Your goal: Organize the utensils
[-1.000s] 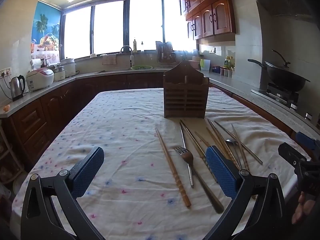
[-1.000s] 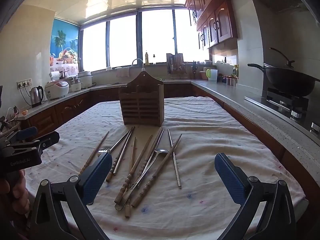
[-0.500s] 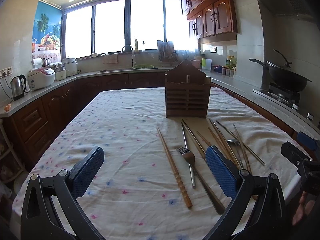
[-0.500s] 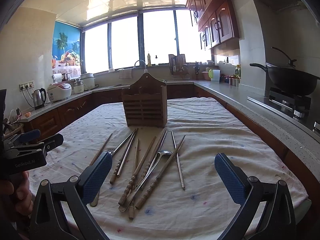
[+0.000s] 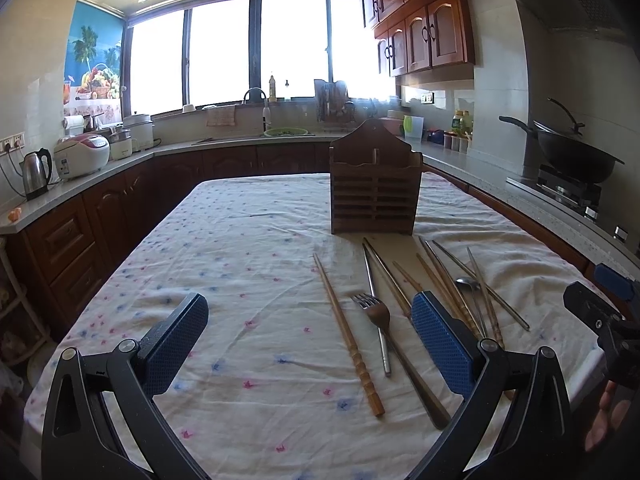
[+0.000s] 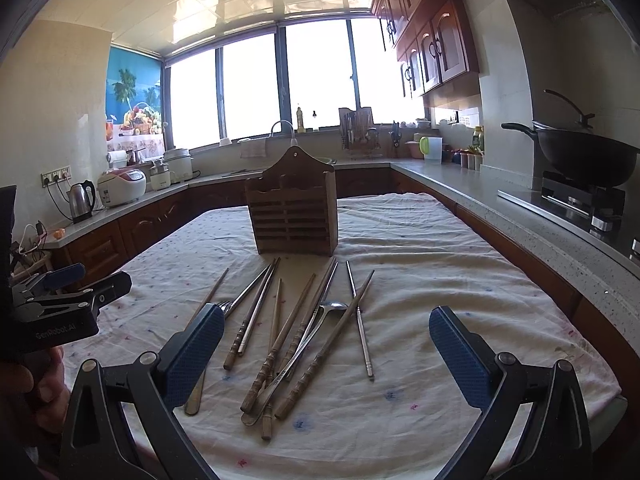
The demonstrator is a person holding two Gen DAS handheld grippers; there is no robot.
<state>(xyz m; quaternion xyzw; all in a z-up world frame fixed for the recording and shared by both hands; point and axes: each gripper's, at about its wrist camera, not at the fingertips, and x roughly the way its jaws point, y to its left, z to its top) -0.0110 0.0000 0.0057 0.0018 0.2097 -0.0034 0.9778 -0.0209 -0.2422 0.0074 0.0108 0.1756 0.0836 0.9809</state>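
Note:
A slatted wooden utensil holder stands upright mid-table. In front of it lie several wooden and metal chopsticks, a fork and a metal spoon, fanned out on the cloth. One wooden chopstick lies apart at the left of the spread. My left gripper is open and empty above the near cloth, its right finger over the utensils. My right gripper is open and empty, straddling the utensils' near ends.
The table wears a white cloth with small coloured dots. Dark wooden counters run around it, with a kettle and rice cooker on the left, a wok on a stove at right, and a sink under the windows.
Both grippers have drifted slightly forward and up; the holder and utensils sit a little differently in each view. Nothing on the table has moved.

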